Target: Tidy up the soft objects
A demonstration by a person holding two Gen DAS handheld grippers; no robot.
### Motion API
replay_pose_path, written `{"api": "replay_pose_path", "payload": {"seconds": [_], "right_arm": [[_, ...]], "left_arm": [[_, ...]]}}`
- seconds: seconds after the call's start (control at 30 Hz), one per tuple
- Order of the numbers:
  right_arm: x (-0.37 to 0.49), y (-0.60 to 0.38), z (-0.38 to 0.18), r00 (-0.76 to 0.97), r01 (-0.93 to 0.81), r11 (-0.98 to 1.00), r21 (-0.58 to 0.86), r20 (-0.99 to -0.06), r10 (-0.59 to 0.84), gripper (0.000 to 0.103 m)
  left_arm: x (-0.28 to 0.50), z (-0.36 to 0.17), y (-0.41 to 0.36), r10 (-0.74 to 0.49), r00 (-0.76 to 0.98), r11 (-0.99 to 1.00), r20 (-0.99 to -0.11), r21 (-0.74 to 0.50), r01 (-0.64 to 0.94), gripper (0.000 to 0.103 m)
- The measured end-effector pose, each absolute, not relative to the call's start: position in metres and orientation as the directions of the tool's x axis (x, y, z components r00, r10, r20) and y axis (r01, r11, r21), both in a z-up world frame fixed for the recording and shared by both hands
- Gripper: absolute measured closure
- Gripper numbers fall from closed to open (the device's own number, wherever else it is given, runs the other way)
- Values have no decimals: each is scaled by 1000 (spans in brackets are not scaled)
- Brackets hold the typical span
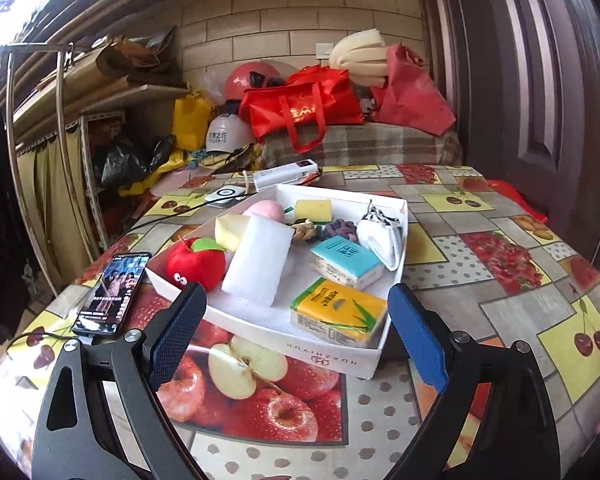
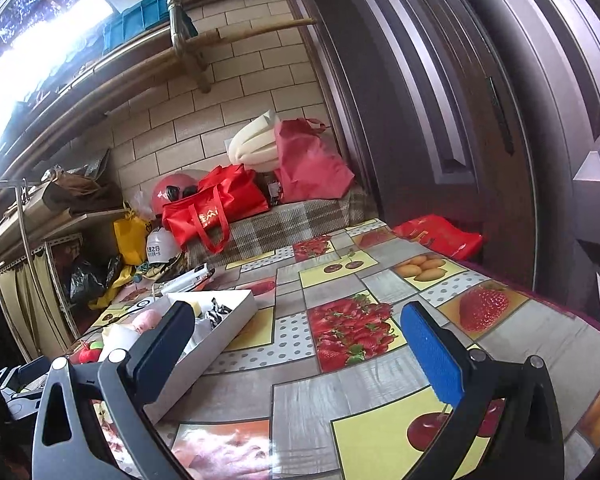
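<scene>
left gripper (image 1: 294, 316): spread, empty, over shallow white cardboard tray (image 1: 396, 216) of soft objects on fruit-patterned desk (image 1: 500, 248) | right gripper (image 2: 296, 332): spread, empty, right of tray

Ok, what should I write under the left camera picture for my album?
Open left gripper hovering before a white box filled with soft things: a plush apple, white sponge and tissue packs.
</scene>
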State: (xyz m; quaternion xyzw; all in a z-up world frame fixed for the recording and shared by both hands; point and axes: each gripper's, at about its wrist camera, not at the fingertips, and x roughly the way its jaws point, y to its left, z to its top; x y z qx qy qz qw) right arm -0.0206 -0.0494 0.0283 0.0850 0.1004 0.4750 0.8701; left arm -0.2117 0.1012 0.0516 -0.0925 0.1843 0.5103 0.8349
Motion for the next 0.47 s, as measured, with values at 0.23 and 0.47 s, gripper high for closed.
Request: {"api": "replay_pose_path", "payload": {"seconds": [0.23,0.47], "right_arm": [[-27,-49,31,529,-822,533,202,-78,845,0],[-32,-43,33,527,-833,532,153,-74,847,0]], "left_arm": [[-213,50,107,797,425,472,-430,4,-881,10],[-211,50,105,789,440,488,-429,1,-873,10]]}}
